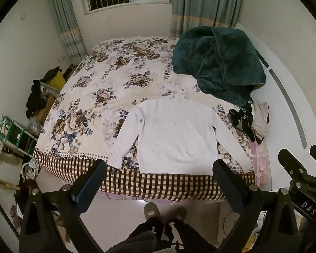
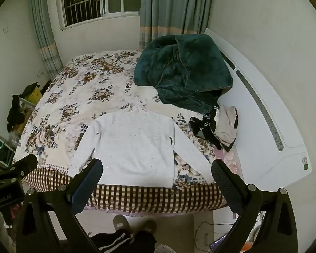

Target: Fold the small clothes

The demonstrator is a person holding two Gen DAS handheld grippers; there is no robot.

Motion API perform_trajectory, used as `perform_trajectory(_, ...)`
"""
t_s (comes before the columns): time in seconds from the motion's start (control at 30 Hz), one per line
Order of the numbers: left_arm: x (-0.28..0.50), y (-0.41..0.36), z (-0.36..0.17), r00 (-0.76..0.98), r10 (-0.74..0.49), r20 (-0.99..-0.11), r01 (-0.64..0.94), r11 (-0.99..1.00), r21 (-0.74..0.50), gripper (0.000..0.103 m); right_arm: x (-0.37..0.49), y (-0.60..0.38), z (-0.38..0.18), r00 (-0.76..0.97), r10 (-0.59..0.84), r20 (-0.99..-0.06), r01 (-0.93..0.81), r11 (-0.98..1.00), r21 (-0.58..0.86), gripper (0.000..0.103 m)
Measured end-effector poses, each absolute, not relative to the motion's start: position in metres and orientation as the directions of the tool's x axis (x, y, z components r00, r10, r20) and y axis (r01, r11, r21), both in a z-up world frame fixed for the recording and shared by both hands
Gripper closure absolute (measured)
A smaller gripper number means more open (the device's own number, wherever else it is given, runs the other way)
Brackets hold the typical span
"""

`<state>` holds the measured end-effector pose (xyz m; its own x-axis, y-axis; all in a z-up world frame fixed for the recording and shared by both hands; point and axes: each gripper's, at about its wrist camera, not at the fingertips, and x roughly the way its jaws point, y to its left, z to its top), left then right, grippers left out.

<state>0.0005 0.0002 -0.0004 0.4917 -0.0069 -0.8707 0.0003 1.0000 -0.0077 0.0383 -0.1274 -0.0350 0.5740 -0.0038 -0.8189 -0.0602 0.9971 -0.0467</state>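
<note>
A small white long-sleeved sweater (image 1: 174,135) lies flat on the floral bed cover (image 1: 107,73), hem at the near edge, sleeves spread down and outward. It also shows in the right wrist view (image 2: 134,147). My left gripper (image 1: 160,168) is open and empty, held above the bed's near edge in front of the hem. My right gripper (image 2: 155,168) is open and empty at the same height, also seen at the right edge of the left wrist view (image 1: 295,164).
A dark green plush blanket (image 1: 219,61) is heaped at the far right of the bed. A small pile of black and beige clothes (image 1: 252,120) lies right of the sweater. A white headboard (image 1: 288,105) runs along the right. Cluttered shelves (image 1: 16,135) stand left.
</note>
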Motion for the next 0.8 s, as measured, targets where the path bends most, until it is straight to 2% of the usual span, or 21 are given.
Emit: perform_trajectory(0.8, 0.013, -0.001, 0.005, 0.512, -0.003, -0.859, -0.004, 1.0, -0.006, 0.0, 0.044, -0.127, -0.032, 0.582, -0.014, -0.813, -0.062, 0.996, -0.062, 0.0)
